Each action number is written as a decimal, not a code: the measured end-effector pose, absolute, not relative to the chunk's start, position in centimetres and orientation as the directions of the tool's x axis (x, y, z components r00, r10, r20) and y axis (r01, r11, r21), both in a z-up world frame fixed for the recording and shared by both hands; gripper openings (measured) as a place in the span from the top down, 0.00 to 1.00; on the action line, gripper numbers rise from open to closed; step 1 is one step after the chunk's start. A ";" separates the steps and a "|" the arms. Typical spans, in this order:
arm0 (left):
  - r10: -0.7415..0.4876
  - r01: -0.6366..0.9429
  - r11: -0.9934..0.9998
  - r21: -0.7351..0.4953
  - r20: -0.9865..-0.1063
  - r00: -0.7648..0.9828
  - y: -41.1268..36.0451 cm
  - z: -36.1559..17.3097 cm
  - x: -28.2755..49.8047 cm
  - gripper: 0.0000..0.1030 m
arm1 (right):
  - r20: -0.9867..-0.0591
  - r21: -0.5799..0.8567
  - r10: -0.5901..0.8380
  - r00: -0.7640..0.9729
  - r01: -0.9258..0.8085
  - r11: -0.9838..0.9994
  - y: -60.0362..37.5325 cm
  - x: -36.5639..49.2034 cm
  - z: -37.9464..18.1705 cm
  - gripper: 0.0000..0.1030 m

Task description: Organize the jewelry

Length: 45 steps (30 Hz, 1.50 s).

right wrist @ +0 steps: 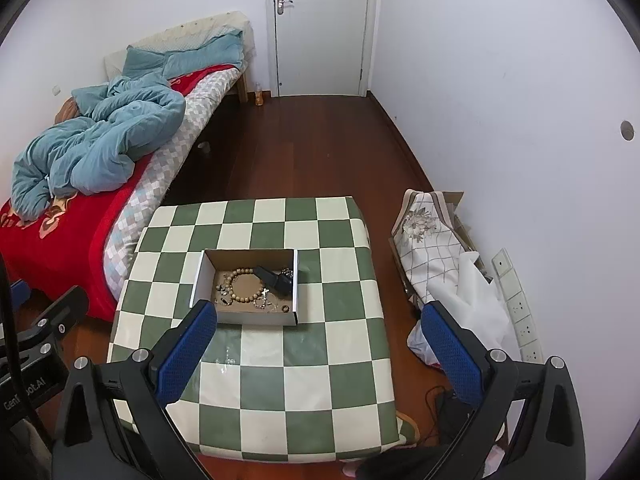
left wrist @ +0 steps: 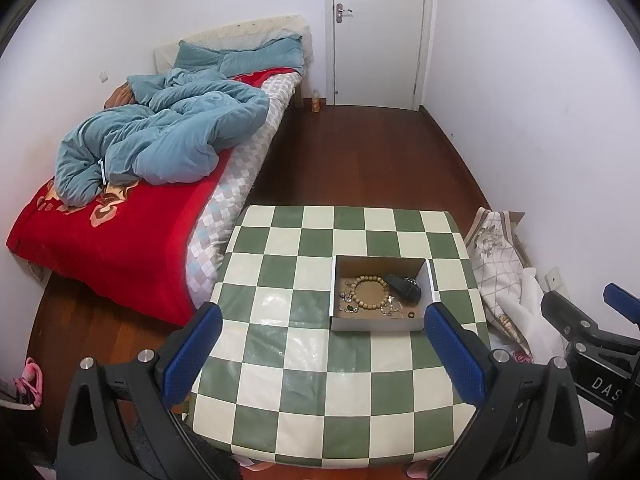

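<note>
A shallow white cardboard box [left wrist: 431,280] [right wrist: 199,276] sits on the green-and-cream checkered table [left wrist: 304,360] [right wrist: 328,360]. In it lie a wooden bead bracelet [left wrist: 370,292] [right wrist: 242,285], a black clip-like piece [left wrist: 404,287] [right wrist: 276,278], small chains and charms [left wrist: 390,308] [right wrist: 266,300] and a small dark ring [left wrist: 410,315] [right wrist: 285,309]. My left gripper [left wrist: 324,322] is open and empty, held above the table in front of the box. My right gripper [right wrist: 320,320] is open and empty, above the table's right half.
A bed [left wrist: 120,232] [right wrist: 60,232] with a red blanket and a blue duvet [left wrist: 160,140] stands left of the table. Folded cloth and a white bag [left wrist: 504,272] [right wrist: 436,248] lie by the right wall. A power strip [right wrist: 520,308] runs along that wall. A closed door [left wrist: 378,32] is at the back.
</note>
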<state>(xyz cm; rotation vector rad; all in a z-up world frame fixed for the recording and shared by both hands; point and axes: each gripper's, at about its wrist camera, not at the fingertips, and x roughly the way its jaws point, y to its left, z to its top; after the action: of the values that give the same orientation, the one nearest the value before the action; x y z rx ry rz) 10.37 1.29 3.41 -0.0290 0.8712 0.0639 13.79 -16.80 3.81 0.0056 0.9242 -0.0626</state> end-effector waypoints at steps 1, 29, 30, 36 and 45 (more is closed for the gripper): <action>0.045 -0.066 0.998 0.002 -0.764 0.643 1.3 3.4 10.3 0.00 | -0.798 -0.023 -0.052 0.601 0.056 0.998 -16.8 13.8 3.8 0.00; 0.054 -0.063 0.998 0.016 -0.748 0.661 0.8 4.5 9.6 0.00 | -0.796 -0.020 -0.043 0.604 0.045 0.999 -17.1 13.3 4.6 0.00; 0.056 -0.065 0.998 0.017 -0.747 0.662 0.9 4.5 9.6 0.00 | -0.795 -0.021 -0.043 0.605 0.044 0.999 -17.0 13.3 4.7 0.00; 0.071 -0.074 0.997 0.029 -0.748 0.660 0.9 4.5 9.4 0.00 | -0.793 -0.020 -0.042 0.607 0.042 0.999 -17.0 13.2 4.9 0.00; 0.076 -0.078 0.996 0.032 -0.748 0.659 1.1 4.5 9.4 0.00 | -0.793 -0.016 -0.041 0.608 0.045 0.999 -16.9 12.9 5.2 0.00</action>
<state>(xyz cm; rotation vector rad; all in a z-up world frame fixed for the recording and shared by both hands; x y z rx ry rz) 9.38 1.10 4.47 -0.0029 0.8463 0.0872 12.92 -16.92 5.17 0.0056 0.9158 -0.0496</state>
